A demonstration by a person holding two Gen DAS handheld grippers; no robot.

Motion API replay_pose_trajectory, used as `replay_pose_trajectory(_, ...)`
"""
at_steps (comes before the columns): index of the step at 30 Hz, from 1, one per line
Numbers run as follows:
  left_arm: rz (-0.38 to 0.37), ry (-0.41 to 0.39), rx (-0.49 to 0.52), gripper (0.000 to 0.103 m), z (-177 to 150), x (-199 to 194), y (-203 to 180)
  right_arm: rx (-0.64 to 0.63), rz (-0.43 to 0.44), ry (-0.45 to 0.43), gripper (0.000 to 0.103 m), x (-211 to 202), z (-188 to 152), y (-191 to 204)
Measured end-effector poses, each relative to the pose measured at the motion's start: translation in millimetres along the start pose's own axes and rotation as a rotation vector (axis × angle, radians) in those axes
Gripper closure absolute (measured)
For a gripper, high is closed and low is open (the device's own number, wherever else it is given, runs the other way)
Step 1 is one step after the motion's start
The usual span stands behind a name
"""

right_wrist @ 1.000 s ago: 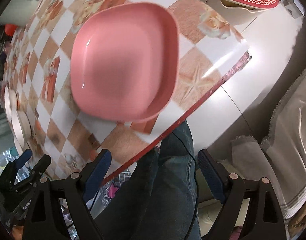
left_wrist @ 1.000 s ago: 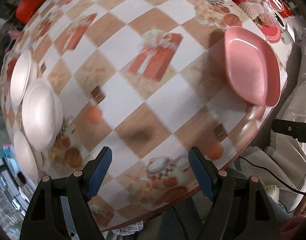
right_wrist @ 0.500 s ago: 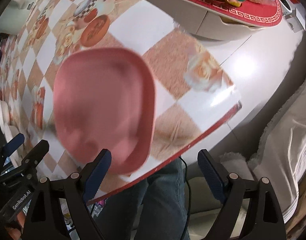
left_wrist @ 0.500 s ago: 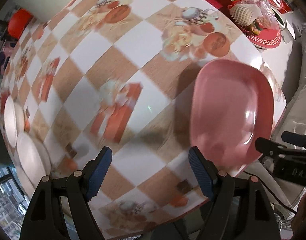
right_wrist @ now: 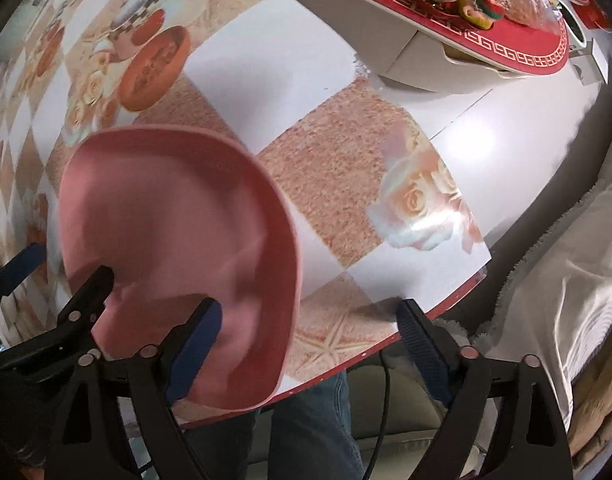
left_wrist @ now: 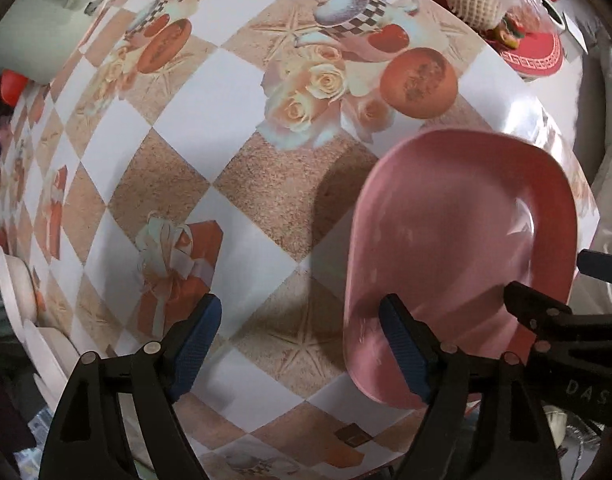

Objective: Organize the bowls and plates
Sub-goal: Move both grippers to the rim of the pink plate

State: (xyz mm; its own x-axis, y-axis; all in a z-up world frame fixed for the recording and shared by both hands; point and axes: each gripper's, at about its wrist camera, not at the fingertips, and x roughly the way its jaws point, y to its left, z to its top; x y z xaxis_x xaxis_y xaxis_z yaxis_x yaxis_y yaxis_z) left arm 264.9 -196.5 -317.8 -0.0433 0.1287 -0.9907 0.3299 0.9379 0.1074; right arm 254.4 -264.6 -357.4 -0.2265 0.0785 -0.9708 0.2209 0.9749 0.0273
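Note:
A pink squarish plate lies on the checkered tablecloth near the table's front right corner; it also shows in the right wrist view. My left gripper is open, its right finger over the plate's near left edge. My right gripper is open, its left finger over the plate's near edge and its right finger at the table edge. White bowls sit at the far left edge of the table. Neither gripper holds anything.
The checkered tablecloth covers the table; its red-trimmed front edge is just below my right gripper. A red mat with wrapped fruit and snacks sits behind on a white surface. A white jug stands far left. The person's jeans are below.
Both grippers have moved in close to the pink plate, which now fills more of each view. The left gripper swung right, leaving the white bowls at the far left edge.

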Motion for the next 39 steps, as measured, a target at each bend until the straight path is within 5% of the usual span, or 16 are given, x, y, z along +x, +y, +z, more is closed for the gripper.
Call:
replay_pose_trajectory(4,0.008,0.02,-0.044,0.0,-3,0,23,0.001,0.01,0.028,0.0,5,4,-7)
replay_pose_trajectory(13,-0.162,0.084,-0.202,0.0,-11,9,63,-0.003,0.0,0.035,0.0,7,4,-3)
replay_pose_trajectory(21,-0.171,0.144,-0.22,0.0,-14,11,60,0.011,0.011,0.037,0.0,10,7,-8)
replay_pose_trajectory(29,-0.166,0.097,-0.219,0.0,-6,14,68,-0.006,0.008,0.007,0.0,8,0,-6)
replay_pose_trajectory(33,-0.124,0.066,-0.182,0.0,-11,7,61,-0.033,0.002,0.005,0.0,8,-2,-3)
replay_pose_trajectory(39,0.056,-0.013,0.048,0.002,-8,-7,27,-0.057,0.0,0.004,0.009,5,-14,1)
